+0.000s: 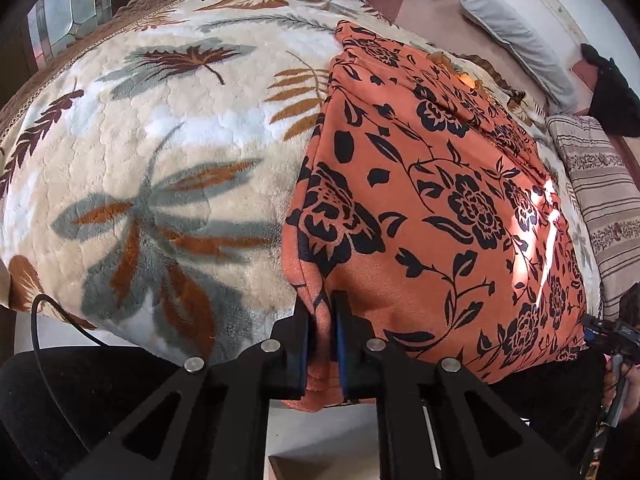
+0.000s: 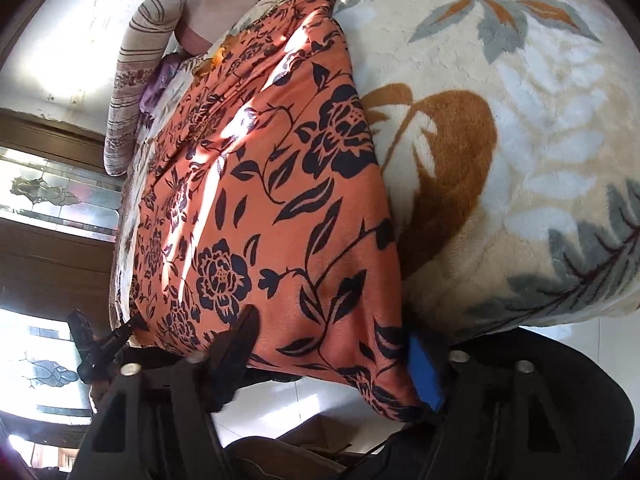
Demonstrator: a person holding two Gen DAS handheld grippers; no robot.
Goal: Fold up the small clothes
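Note:
An orange garment with a black flower print point(image 1: 432, 200) lies spread on a bed covered by a cream leaf-pattern blanket point(image 1: 160, 152). My left gripper point(image 1: 322, 320) is shut on the garment's near left corner, cloth bunched between its blue pads. In the right wrist view the garment point(image 2: 272, 200) fills the middle. My right gripper point(image 2: 332, 344) is open, its jaws wide apart around the garment's near edge; the left finger point(image 2: 240, 332) lies on top of the cloth and the blue pad point(image 2: 426, 372) sits beside the hanging corner.
Striped pillows point(image 1: 600, 200) and a grey pillow point(image 1: 508, 28) lie along the bed's far side by the wall. A dark item point(image 1: 616, 96) sits at the right. The bed's near edge drops to a pale tiled floor point(image 2: 304, 404). Glass-panelled doors point(image 2: 48, 200) stand at left.

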